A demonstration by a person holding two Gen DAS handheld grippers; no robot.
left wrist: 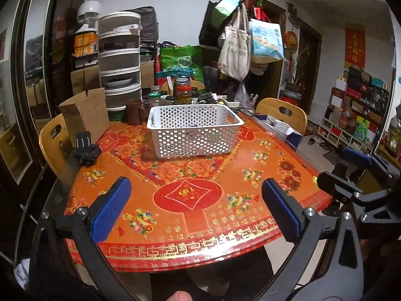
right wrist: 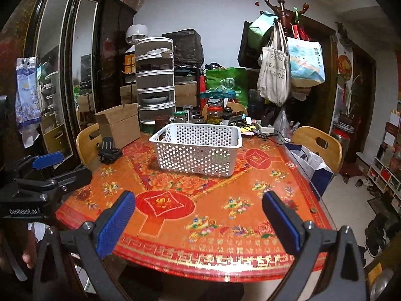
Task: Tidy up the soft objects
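Observation:
A white perforated basket (left wrist: 194, 130) (right wrist: 198, 150) stands in the middle of the round table with the orange-red floral cloth (left wrist: 200, 200) (right wrist: 213, 200); dark and green things show dimly through its holes. My left gripper (left wrist: 195, 200) hangs open over the near table edge, well short of the basket, with nothing between its blue pads. My right gripper (right wrist: 199, 213) is likewise open and empty over the near edge. Each gripper shows in the other's view: the right one (left wrist: 356, 175) at the right edge, the left one (right wrist: 45, 173) at the left edge.
A small black mount (left wrist: 86, 150) (right wrist: 109, 151) lies left of the basket. An open cardboard box (left wrist: 85, 113) (right wrist: 117, 125), jars (left wrist: 183, 90) (right wrist: 214, 111) and a tiered food cover (left wrist: 120, 60) crowd the far side. Wooden chairs (left wrist: 283, 113) (right wrist: 318, 143) stand around the table.

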